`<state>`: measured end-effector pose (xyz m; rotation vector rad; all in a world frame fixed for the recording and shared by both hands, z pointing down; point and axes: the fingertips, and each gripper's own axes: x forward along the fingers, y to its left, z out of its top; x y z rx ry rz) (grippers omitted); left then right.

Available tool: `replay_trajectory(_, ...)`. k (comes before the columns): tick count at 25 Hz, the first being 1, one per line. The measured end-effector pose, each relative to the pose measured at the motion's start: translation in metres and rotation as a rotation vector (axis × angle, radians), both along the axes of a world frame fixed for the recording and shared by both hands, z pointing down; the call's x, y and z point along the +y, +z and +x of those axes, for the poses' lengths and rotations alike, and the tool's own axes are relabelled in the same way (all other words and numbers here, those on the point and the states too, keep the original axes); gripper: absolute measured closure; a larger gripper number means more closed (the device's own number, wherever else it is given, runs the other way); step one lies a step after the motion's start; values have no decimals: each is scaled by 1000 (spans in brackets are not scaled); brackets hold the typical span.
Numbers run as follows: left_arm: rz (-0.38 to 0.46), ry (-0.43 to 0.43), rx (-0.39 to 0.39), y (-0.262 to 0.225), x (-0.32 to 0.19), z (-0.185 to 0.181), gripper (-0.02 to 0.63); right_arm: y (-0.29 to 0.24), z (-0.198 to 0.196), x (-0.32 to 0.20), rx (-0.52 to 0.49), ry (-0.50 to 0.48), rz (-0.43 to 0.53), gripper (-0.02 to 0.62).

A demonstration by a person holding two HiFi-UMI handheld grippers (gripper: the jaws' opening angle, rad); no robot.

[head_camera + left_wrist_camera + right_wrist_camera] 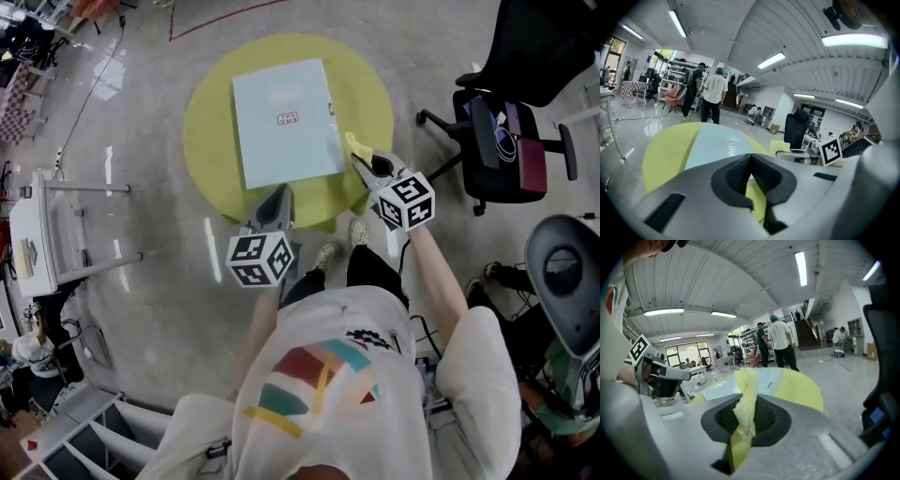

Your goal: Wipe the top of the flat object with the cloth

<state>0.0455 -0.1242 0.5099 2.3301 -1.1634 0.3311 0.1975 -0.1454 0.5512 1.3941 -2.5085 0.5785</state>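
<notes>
Right gripper (pixel 364 159): jaws clamped on the yellow cloth (pixel 355 144). In the right gripper view the cloth (pixel 746 397) is pinched between the pads as a twisted strip, with one end sticking out past the tips and the other hanging down behind them.

Left gripper (pixel 277 200): jaws together, nothing between them. The left gripper view shows the pads meeting at the tip, with only table colour visible through the gap below.

Both marker cubes are readable in the head view, left (pixel 261 260) and right (pixel 408 199).

The flat object is a pale blue board (pixel 284 120) with a small red mark near its middle. It lies flat on the round yellow-green table (pixel 211 122) and covers most of the table's centre.

The cloth end sits at the board's near right corner; can't tell if it touches. The left gripper tip is just near of the board's near edge, over the table rim, and contact is unclear there too.

Surroundings: a black office chair (pixel 506 122) to the right, well clear of the table, and a white rack (pixel 56 225) on the left. Several people stand in the far background (pixel 715 93). Shiny grey floor (pixel 159 309).
</notes>
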Motion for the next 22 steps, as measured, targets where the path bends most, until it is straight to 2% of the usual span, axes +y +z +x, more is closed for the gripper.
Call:
replay_trajectory(3,87,13,-18,-40,-14,5,592,-63,-1,-28,59,32,112,568)
replay_trajectory(7,257,17,-49,-109,-29,10,592,-153,-11,-37,179,112,293,568)
replay_trajectory(10,367,9,-31,-154,-27,15,592,-209,-25,-19,170,162,409,568)
replay_trajectory(12,446,0,-17,-181,-22,19,592,-236,-36,-6,149,159,484,568)
replay_trajectory(15,569,-22,-1,-211,-16,21,592,-264,-51,13,131,143,593,566)
replay_trajectory(18,660,-65,6,-225,-10,17,592,-272,-63,35,163,120,666,566)
replay_trajectory(20,710,-85,2,-230,-4,18,592,-267,-66,45,204,93,687,566)
replay_trajectory(22,737,-92,-17,-231,-1,21,592,-259,-66,48,223,84,668,566)
